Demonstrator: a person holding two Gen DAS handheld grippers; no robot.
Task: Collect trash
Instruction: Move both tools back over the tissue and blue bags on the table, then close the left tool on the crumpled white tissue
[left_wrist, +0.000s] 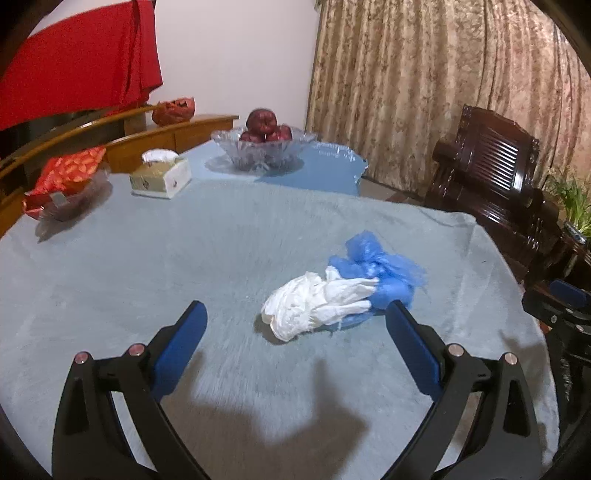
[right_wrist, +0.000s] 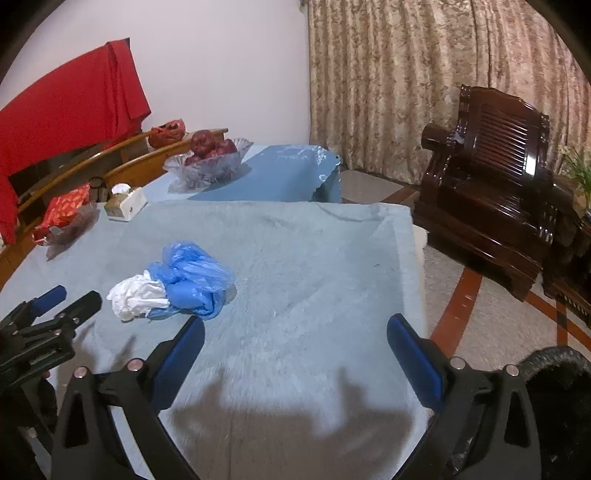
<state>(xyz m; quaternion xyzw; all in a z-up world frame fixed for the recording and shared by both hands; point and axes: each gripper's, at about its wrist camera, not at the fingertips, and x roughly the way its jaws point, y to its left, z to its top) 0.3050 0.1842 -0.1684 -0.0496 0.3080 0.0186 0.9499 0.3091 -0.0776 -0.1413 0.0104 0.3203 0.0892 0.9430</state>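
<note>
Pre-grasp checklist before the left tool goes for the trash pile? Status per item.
1. Left tool open: ok, jaws spread wide, nothing between them.
2. Target in front of the left tool: ok, white crumpled wad lies just ahead, slightly right of centre.
3. Trash separable: not ok, the wad touches and partly overlaps the blue plastic bag; one close may catch both.
4. Right tool out of the way: ok, open, empty, over bare tablecloth to the pile's right.
5. Non-trash clear of the path: ok, tissue box and fruit bowl sit far back.
6. Bin location: cannot tell, none in either view.
</note>
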